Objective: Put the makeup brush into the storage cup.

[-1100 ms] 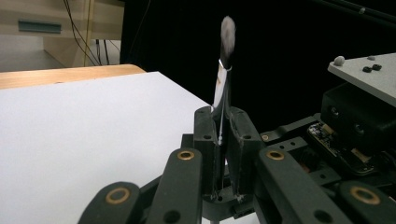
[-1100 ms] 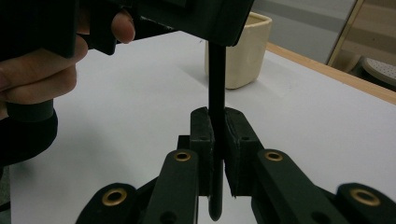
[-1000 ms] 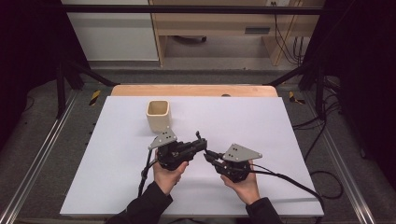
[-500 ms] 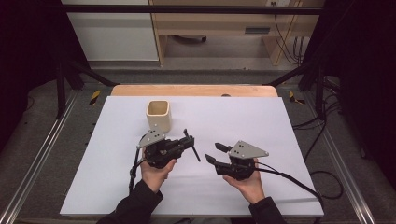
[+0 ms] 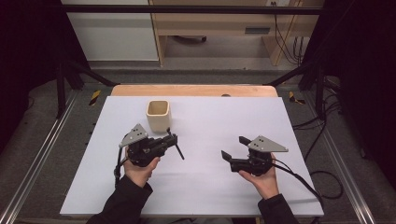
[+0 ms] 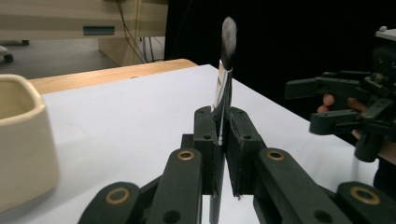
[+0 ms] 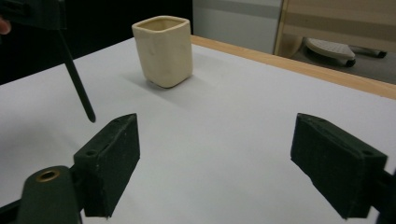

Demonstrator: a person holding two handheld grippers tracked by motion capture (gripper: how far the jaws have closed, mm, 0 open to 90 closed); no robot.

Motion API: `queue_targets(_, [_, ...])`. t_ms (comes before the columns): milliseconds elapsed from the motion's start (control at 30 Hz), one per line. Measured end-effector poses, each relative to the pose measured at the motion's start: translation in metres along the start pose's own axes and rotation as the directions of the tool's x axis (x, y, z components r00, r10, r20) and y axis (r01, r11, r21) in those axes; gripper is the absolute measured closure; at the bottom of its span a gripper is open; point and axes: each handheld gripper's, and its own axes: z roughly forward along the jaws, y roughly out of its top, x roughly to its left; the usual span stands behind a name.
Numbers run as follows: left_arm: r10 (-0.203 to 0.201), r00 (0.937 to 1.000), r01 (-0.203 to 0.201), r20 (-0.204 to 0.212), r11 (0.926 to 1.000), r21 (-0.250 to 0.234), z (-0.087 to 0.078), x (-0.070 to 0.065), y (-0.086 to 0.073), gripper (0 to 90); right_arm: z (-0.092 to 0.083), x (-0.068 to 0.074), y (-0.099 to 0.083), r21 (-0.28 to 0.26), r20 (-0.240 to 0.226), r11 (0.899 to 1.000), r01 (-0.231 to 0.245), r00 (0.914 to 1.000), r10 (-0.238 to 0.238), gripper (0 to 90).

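While left tongs (image 5: 172, 138) clamp one brush (image 6: 226, 70), right tongs (image 5: 235, 148) gape empty beside one cup (image 5: 158, 115).

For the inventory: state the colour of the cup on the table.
The cup is cream, plain and unpatterned; the right gripper view shows it best.

Slim black makeup brush (image 6: 224, 88) clamped above the table.
We see its grey bristle tip up, handle pointing down, near the cream cup (image 5: 158, 115).
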Motion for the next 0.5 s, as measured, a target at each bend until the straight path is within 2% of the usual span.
queue_targets(133, [0.007,0.9998,-0.007,-0.017,0.9999,0.014,-0.005,0.008,0.002,83.4,-0.004,-0.007,-0.002,0.022,0.024,1.0,-0.012,0.9996,0.011,12.9])
queue_targets(233, [-0.001,0.9993,0.002,-0.036,0.9998,0.022,-0.009,0.016,0.004,83.4,-0.007,-0.013,-0.003,0.033,0.031,0.999,-0.018,0.9994,0.017,11.6])
queue_targets(400, [-0.015,0.9972,0.017,-0.073,0.9996,0.023,-0.017,0.026,0.009,83.4,-0.013,-0.021,-0.005,0.033,0.056,0.999,-0.027,0.9981,0.025,10.6])
queue_targets(500, [-0.006,0.9957,0.009,-0.092,0.9996,0.025,-0.022,0.03,0.013,83.4,-0.015,-0.025,-0.006,0.036,0.068,0.999,-0.031,0.9973,0.028,9.8])
